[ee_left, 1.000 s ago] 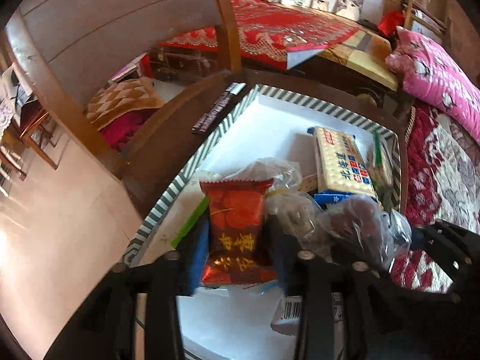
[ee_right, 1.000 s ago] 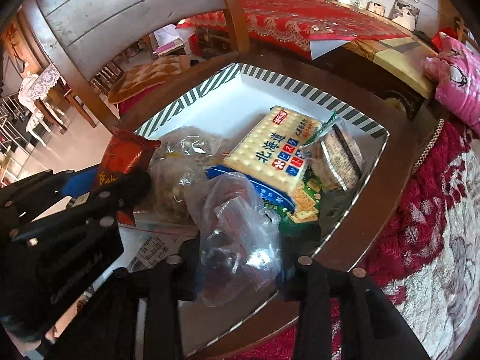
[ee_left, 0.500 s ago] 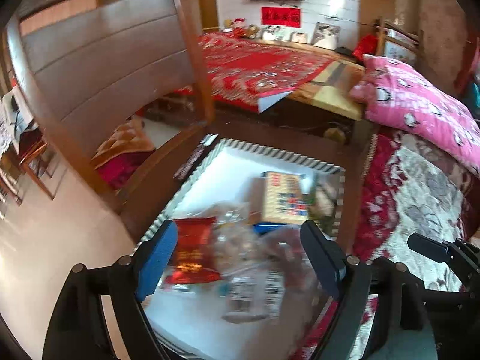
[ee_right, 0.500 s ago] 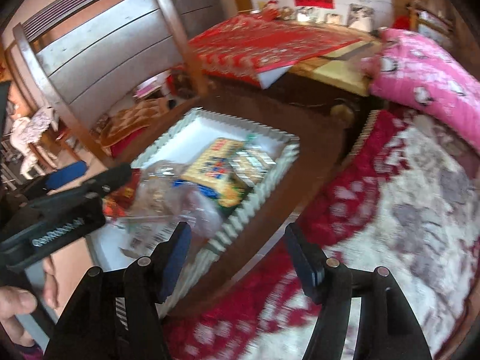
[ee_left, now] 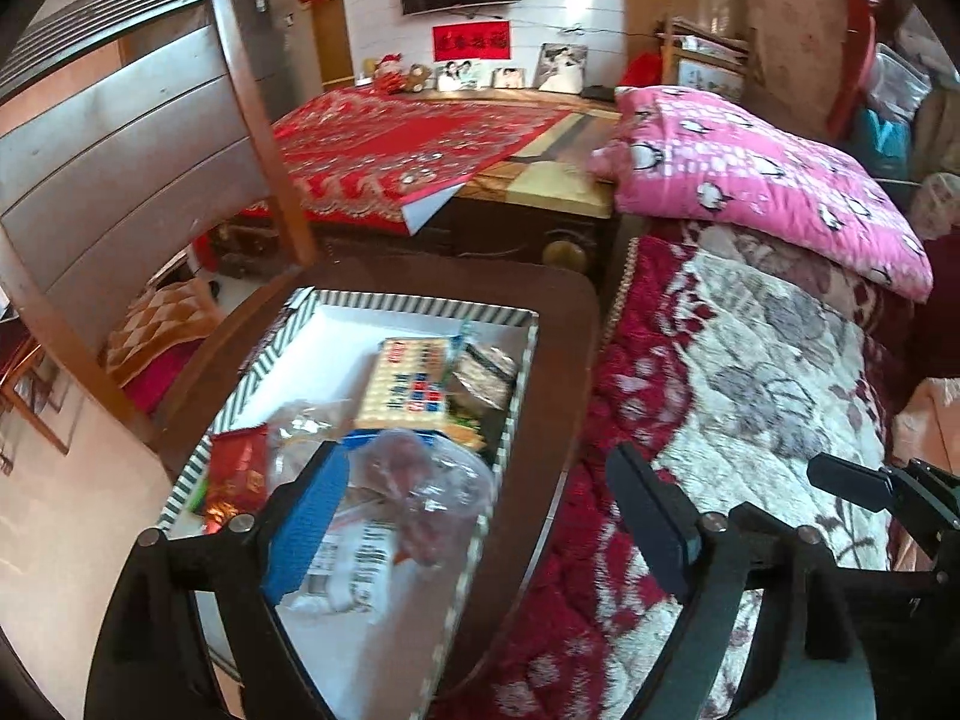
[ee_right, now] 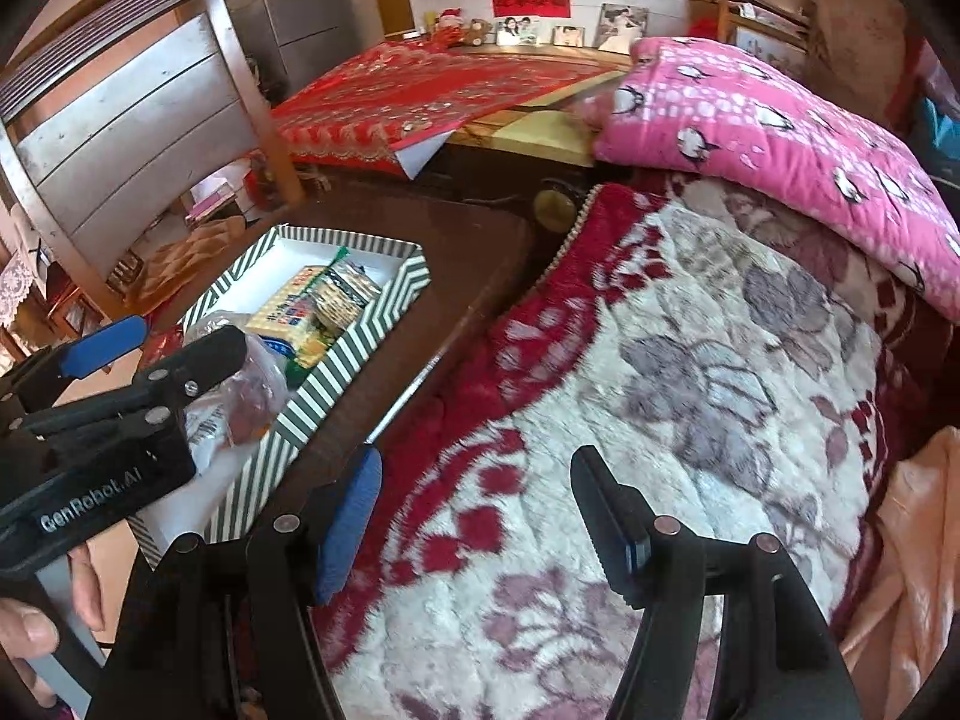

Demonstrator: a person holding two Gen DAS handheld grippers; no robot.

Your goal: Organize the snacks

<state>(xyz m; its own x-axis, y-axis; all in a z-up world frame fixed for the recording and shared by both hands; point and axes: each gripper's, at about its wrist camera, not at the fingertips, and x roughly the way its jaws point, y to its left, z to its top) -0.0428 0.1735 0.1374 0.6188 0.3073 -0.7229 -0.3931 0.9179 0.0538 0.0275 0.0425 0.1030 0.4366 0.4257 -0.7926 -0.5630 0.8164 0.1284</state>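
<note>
Nearest in the right wrist view, the right tongs [ee_right: 474, 510] stand open with nothing between the jaws, hanging over the blanket [ee_right: 690, 372] and well right of the tray [ee_right: 336, 360]; their aim away from the snacks suggests that hand is done there for now. The left tongs [ee_left: 480, 516] have just been opening and now gape wide and empty, their left pad over the near end of the tray, their right one out over the blanket. Below and just beyond that left pad lie the clear bag [ee_left: 426, 480] and, to its left, the red packet [ee_left: 237, 474], both loose in the tray, neither touched by a pad. Farther in, the cracker pack [ee_left: 408, 384] lies flat beside a smaller wrapped pack [ee_left: 486, 366] against the tray's right wall, probably put there to keep the far left floor free. The tray sits on a brown chair seat [ee_left: 558, 324], its back [ee_left: 120, 138] rising at far left.
</note>
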